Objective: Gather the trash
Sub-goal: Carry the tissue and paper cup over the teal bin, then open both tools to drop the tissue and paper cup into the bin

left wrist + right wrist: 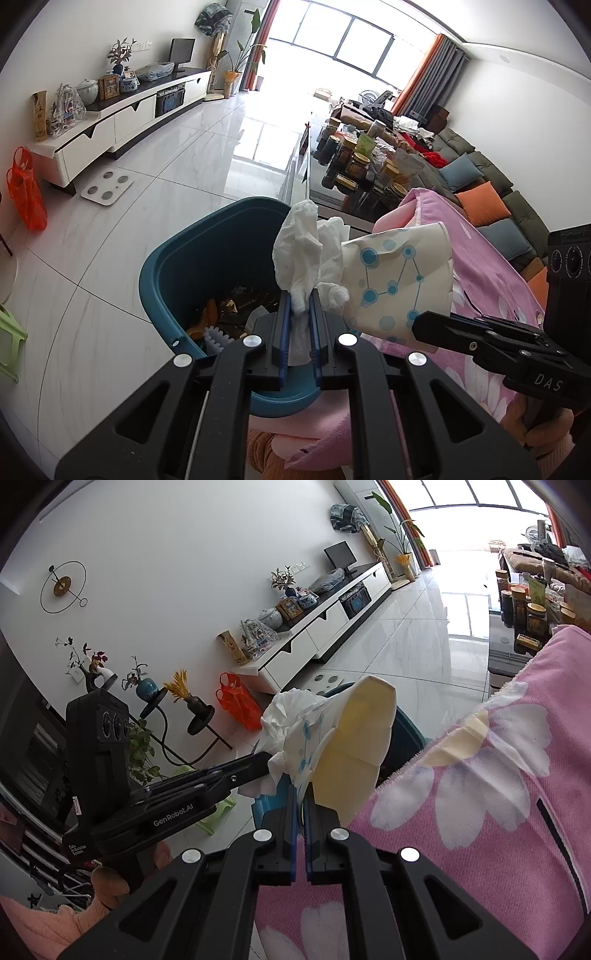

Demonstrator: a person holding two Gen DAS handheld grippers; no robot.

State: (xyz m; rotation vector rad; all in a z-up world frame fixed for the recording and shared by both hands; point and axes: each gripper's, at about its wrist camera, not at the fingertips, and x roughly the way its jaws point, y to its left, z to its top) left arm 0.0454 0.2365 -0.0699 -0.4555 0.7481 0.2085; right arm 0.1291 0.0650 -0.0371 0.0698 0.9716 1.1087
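- My left gripper [301, 299] is clamped narrow on a crumpled white tissue [301, 247]; the wad sticks up between the blue-lined pads and fans out above them in soft, wrinkled folds.
- My right gripper [301, 794] is closed tight on the edge of a squashed paper cup [354, 746]. The cup is cream-white outside with a print of blue dots joined by thin blue lines, and pale yellow inside; its mouth is flattened and creased.
- In the left wrist view the cup [399, 280] sits just right of the tissue, touching it, with the right gripper reaching in from the right edge.
- Both pieces of trash hang above the open mouth of a teal bin [207, 266] that stands on the white tiled floor [129, 221].
- Inside the bin I see dark scraps, something orange and a white ridged piece.
- A pink flowered blanket [480, 794] lies just beside the bin, under my right gripper.
- In the right wrist view the tissue [284, 716] presses against the cup's printed side.
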